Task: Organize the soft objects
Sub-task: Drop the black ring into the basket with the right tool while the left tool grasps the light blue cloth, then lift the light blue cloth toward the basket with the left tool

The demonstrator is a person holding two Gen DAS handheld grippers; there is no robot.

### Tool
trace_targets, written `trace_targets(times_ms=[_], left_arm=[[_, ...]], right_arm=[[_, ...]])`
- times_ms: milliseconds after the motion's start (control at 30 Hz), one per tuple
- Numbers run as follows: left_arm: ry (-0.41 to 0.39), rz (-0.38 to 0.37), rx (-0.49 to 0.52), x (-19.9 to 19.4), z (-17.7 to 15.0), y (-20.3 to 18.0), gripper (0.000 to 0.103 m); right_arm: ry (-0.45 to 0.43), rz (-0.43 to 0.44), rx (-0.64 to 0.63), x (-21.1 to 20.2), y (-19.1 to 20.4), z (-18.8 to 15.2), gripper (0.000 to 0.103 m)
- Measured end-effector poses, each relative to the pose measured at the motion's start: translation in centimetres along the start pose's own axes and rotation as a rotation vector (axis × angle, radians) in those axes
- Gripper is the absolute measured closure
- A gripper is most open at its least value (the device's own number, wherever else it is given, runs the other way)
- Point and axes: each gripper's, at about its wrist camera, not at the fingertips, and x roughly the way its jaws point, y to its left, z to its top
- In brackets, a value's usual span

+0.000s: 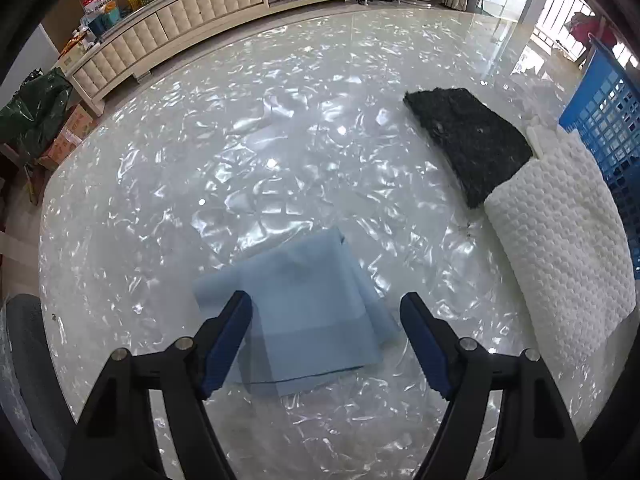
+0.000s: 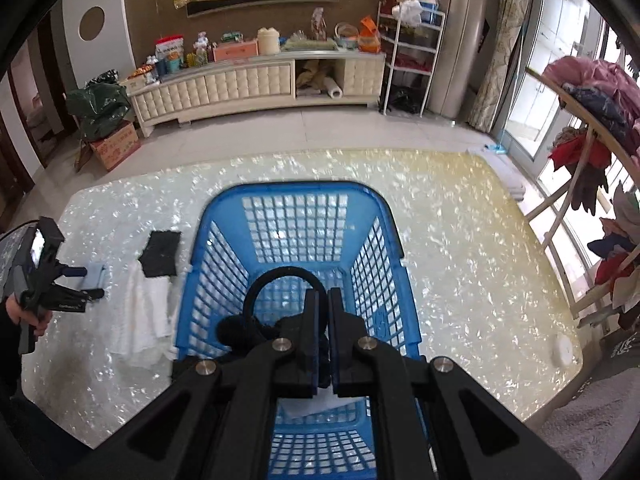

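Observation:
A folded light blue cloth (image 1: pixel 304 308) lies on the table just ahead of my left gripper (image 1: pixel 326 300), which is open above its near part. A black fuzzy cloth (image 1: pixel 468 140) and a white textured towel (image 1: pixel 560 232) lie to the right, beside the blue basket (image 1: pixel 604 120). In the right wrist view my right gripper (image 2: pixel 323 292) is shut over the blue basket (image 2: pixel 224 208), holding black earmuffs (image 2: pixel 260 292) with a hoop band. The left gripper (image 2: pixel 90 282), black cloth (image 2: pixel 160 254), white towel (image 2: pixel 148 300) and blue cloth (image 2: pixel 95 274) show at the left.
The table (image 1: pixel 200 160) is covered in shiny crinkled plastic. A white round object (image 2: pixel 564 350) sits near its right edge. A white paper lies on the basket floor under my right gripper. A clothes rack (image 2: pixel 592 128) stands to the right, a low cabinet (image 2: pixel 256 80) behind.

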Motion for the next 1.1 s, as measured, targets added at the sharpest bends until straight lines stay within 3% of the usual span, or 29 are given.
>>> trace_targets(times_ms=[167, 267, 500, 600, 667, 767, 833, 967, 1067, 1100], left_arm=[[-0.007, -0.012, -0.005, 0.2, -0.1, 0.0, 0.029], [-0.022, -0.002, -0.020, 0.1, -0.2, 0.0, 0.038], [-0.047, 0.008, -0.037, -0.4, 0.1, 0.8, 0.083], [-0.056, 0.018, -0.031, -0.5, 0.1, 0.9, 0.093], [-0.061, 0.024, -0.018, -0.6, 0.2, 0.5, 0.095], [-0.065, 0.044, -0.011, -0.5, 0.5, -0.1, 0.096], [-0.064, 0.040, -0.019, -0.5, 0.5, -0.3, 0.097], [-0.077, 0.025, -0.023, -1.4, 0.3, -1.0, 0.097], [-0.106, 0.018, -0.023, -3.5, -0.2, -1.5, 0.097], [-0.116, 0.012, -0.025, -4.2, -0.3, -1.8, 0.097]], right_arm=[[0.054, 0.010, 0.021, 2.3, -0.8, -0.3, 0.099], [0.083, -0.001, 0.020, 3.5, -1.0, -0.5, 0.099], [0.134, -0.007, 0.039, 5.2, -2.0, -1.0, 0.099], [0.139, -0.016, 0.051, 5.3, -2.1, -1.2, 0.099], [0.141, -0.021, 0.053, 5.4, -2.2, -1.2, 0.098], [0.142, -0.041, 0.045, 5.4, -2.0, -1.2, 0.083], [0.133, -0.062, 0.047, 5.0, -2.1, -1.2, 0.066], [0.123, -0.062, 0.058, 4.5, -2.4, -1.2, 0.064], [0.111, -0.023, 0.057, 3.7, -1.9, -1.4, 0.042], [0.104, -0.023, 0.052, 3.4, -1.7, -1.4, 0.025]])
